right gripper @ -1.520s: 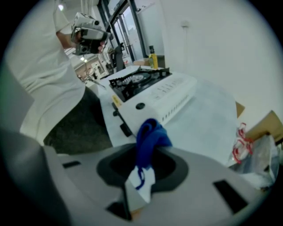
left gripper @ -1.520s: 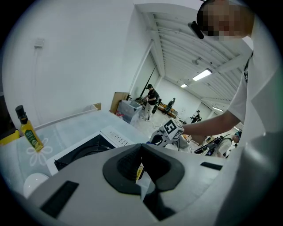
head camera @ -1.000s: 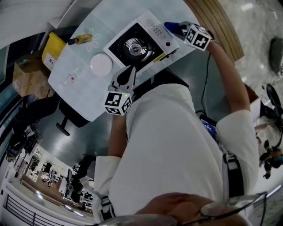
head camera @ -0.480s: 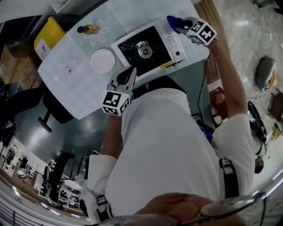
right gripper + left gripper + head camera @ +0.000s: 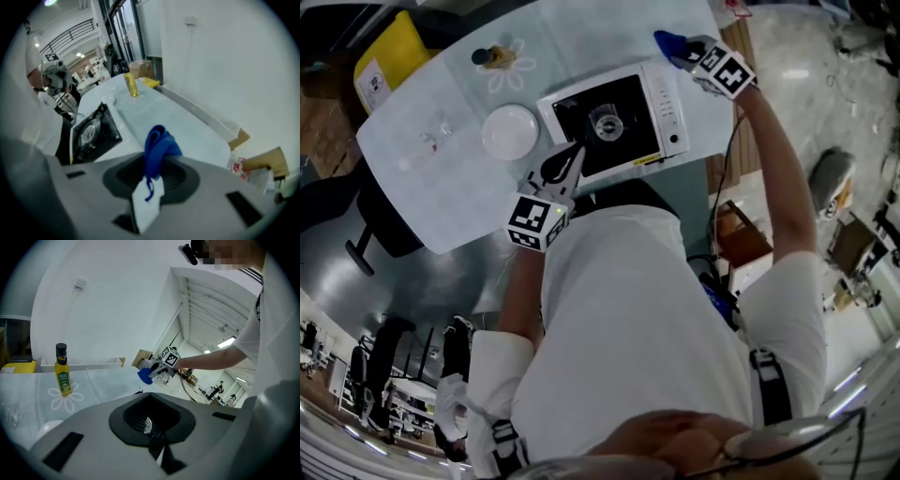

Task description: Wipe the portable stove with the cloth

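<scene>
The portable stove [image 5: 617, 120], white with a black burner top, lies on the pale table [image 5: 441, 202]. My right gripper [image 5: 686, 49] hangs just past the stove's far right corner, shut on a bunched blue cloth [image 5: 667, 42]. In the right gripper view the cloth [image 5: 158, 143] sticks up from my right gripper [image 5: 150, 173], with the stove [image 5: 93, 129] to its left. My left gripper [image 5: 567, 159] hovers over the stove's near edge, fingers together and holding nothing. The left gripper view shows my left gripper [image 5: 149, 425] pointing towards the cloth [image 5: 144, 376].
A white round dish [image 5: 510, 131] sits left of the stove. A yellow oil bottle [image 5: 492, 58] stands on a flower print at the table's far side. A small clear glass [image 5: 434, 141] is further left. A yellow box [image 5: 380, 58] lies beyond the table's left end.
The head camera has swung, so the table and stove sit differently in the picture. Both grippers hold about the same places relative to the stove, and the cloth stays in the right one.
</scene>
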Tool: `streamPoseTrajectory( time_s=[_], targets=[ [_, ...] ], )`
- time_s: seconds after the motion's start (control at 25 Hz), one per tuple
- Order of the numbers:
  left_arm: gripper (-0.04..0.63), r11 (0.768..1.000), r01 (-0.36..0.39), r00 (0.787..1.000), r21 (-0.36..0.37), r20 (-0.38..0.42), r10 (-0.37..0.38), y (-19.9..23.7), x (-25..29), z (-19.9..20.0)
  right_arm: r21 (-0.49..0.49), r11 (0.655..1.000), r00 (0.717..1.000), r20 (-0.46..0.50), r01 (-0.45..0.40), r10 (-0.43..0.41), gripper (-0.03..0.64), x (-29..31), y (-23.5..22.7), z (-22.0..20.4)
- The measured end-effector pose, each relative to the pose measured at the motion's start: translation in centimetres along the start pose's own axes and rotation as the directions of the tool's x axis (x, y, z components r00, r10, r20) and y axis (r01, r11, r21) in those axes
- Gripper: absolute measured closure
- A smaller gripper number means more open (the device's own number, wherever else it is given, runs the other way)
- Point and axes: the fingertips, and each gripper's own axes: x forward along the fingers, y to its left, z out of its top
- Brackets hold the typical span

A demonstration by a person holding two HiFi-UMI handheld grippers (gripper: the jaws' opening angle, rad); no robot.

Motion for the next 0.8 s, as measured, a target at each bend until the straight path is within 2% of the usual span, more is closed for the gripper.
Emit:
streamPoseTrajectory(
  time_s=[0.2,0.44,0.8],
  targets=[
    [0.563,1.0,-0.018,0.998,-0.021,0.06,0.019,1.3,-0.1,1.0,-0.025,0.999,0.995,-0.094,-0.04,0.037,0.514,2.4,-1.5,0.4],
    [0.563,0.999,-0.02,0.998,-0.041,0.055,0.022,2.7,-0.5,0.6,0.004,0.99,0.965,-0.226,-0.139,0.136,0.514,5.5,-1.0,-0.1],
    [0.563,0.998,-0.014,0.997,-0.06,0.072,0.018,4.0,-0.5,0.2,0.197,0.957,0.915,-0.304,-0.211,0.265,0.514,7.5,0.2,-0.5]
  ],
)
